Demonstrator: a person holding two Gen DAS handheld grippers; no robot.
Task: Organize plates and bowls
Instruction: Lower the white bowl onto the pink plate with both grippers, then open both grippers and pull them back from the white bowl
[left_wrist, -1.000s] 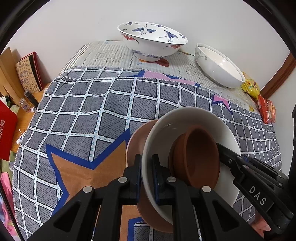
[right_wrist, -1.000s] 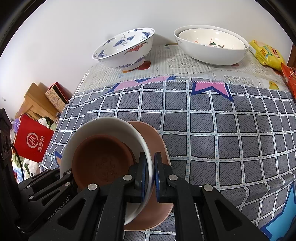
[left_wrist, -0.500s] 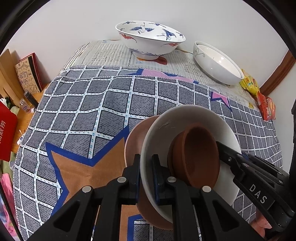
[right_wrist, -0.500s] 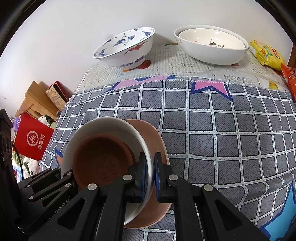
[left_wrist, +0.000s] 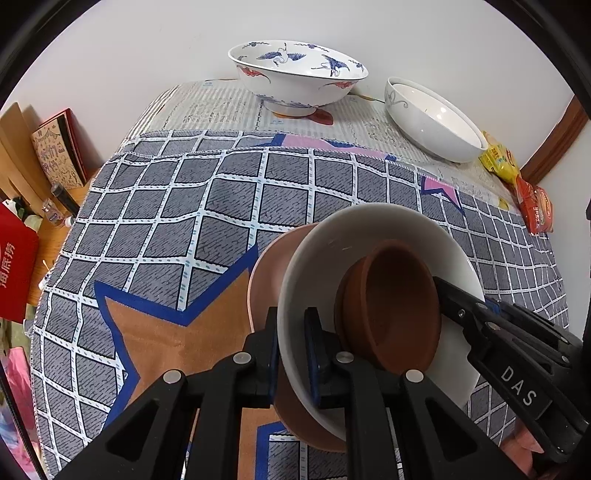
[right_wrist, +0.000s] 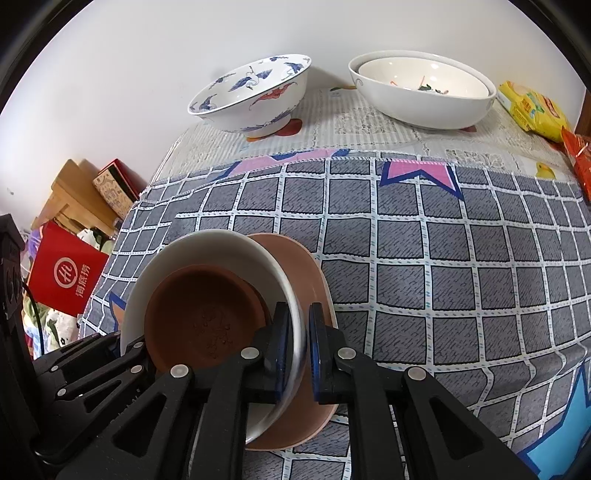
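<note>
In the left wrist view, the left claw (left_wrist: 291, 354) is seen clenched on the near rim of the white plate (left_wrist: 369, 236). A small brown bowl (left_wrist: 391, 306) is carried inside that plate, just right of the claw, and a pinkish-brown plate (left_wrist: 266, 280) is seen beneath it, on the left. The right claw (left_wrist: 450, 295) is seen reaching in from the right to the plate's opposite rim. Far beyond the claw, a blue-patterned bowl (left_wrist: 295, 74) and a white bowl (left_wrist: 432, 122) are set on the table (left_wrist: 221, 110) by the wall.

In the right wrist view, the right claw (right_wrist: 297, 343) is seen clamped on the white plate's (right_wrist: 207, 243) right rim. The brown bowl (right_wrist: 207, 317) lies just left of the claw, and the pinkish-brown plate (right_wrist: 299, 266) shows beneath and to the right. The checked cloth (right_wrist: 443, 258) is spread below.
</note>
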